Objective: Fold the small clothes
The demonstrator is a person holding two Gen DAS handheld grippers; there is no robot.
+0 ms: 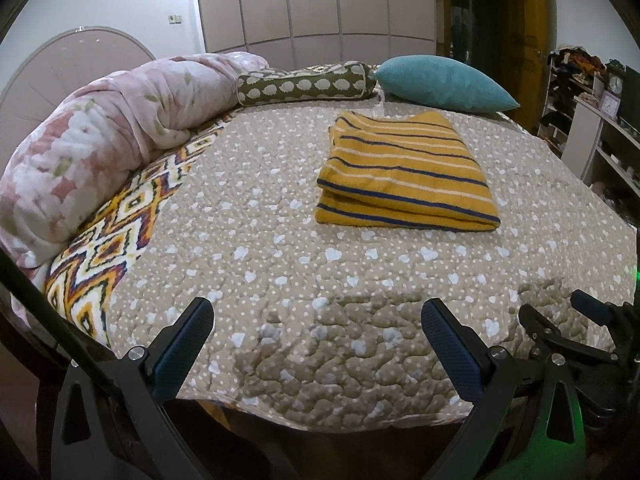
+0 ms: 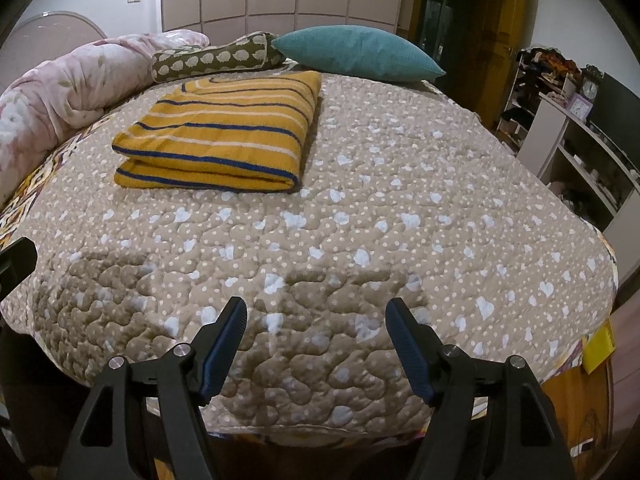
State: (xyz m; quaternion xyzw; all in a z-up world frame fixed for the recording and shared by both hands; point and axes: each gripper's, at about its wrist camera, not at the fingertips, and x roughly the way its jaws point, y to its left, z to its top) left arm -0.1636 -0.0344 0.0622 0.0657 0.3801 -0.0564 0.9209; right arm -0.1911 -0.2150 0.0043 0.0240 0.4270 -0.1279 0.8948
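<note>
Mustard-yellow knitted garment with navy and white stripes [image 1: 406, 176] lies folded on the beige quilted bedspread [image 1: 280, 280], well clear of both tools. Left hand-held gripper [image 1: 318, 344] and right hand-held gripper [image 2: 316, 344] stand wide, empty. Advise squaring loose edges before release.

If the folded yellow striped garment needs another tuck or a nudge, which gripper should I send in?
Probably the left gripper: the yellow striped garment lies nearly straight ahead of its open jaws, slightly right. From the right gripper, also open and empty, the garment sits off to the left across the quilt.
</note>
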